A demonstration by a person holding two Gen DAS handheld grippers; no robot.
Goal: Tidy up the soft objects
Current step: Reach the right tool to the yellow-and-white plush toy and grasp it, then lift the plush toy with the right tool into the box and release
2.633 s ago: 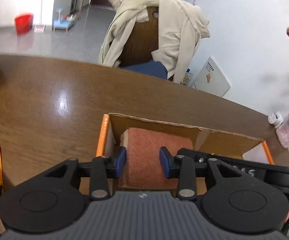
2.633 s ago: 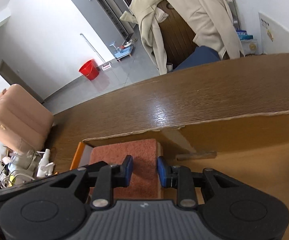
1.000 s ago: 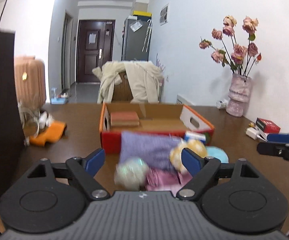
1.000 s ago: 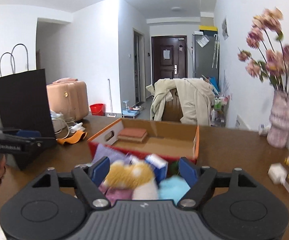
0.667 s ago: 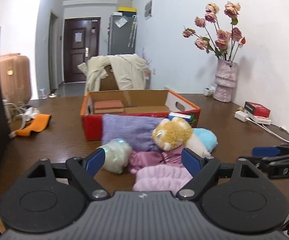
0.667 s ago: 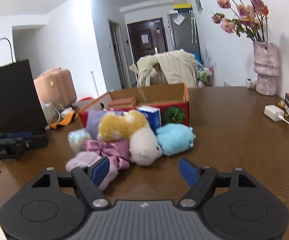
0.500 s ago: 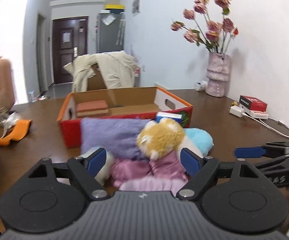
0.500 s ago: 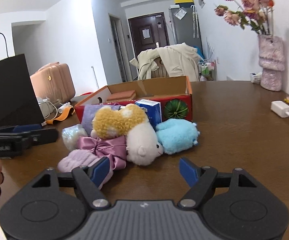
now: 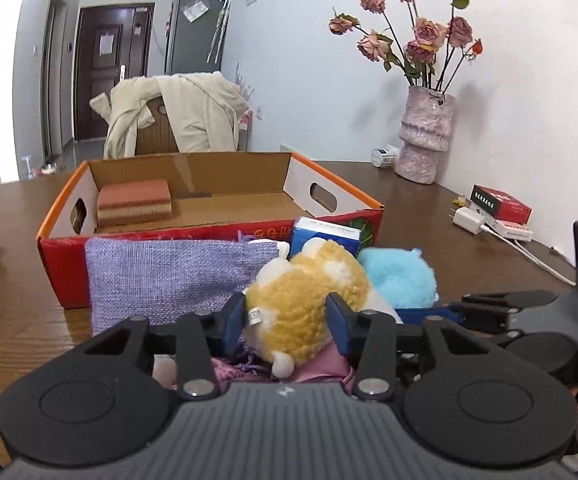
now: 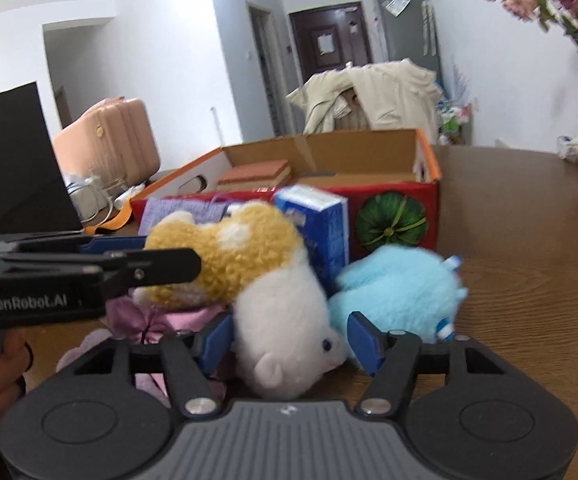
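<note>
On the brown table point(image 9: 429, 200), a big open box point(image 9: 209, 236) w/ red front & orange rim is seen toward the far side; a red-brown sponge point(image 9: 135, 200) lies in its left rear corner, rest of the floor bare cardboard. A chair draped w/ a cream coat point(image 9: 193, 116) stands behind the table. A pink vase point(image 9: 425, 136) w/ dried roses is set at the right by the wall, well apart from the box. A black paper bag point(image 10: 13, 156) stands at the left edge in the right wrist view.

Against the box front a pile of soft things is heaped: a lilac pouch point(image 9: 169, 276) leans on the red wall, a blue carton point(image 10: 321, 224) stands beside it, a blue plush point(image 10: 401, 288) lies to the right, touching the carton. A tan-and-white plush point(image 9: 309, 300) rests on top of pink satin fabric point(image 9: 321, 364).

L gripper point(image 9: 285, 316): jaws have just been closing, pads are now pressed on both sides of the plush's tan part, fur bulging past them. R gripper point(image 10: 291, 338): jaws have also just been closing; the plush's white head sits between them, left pad seems to touch the fur, a gap is seen at the right pad, so not clamped yet. Both grippers are thus on the same toy, side by side, near touching.
</note>
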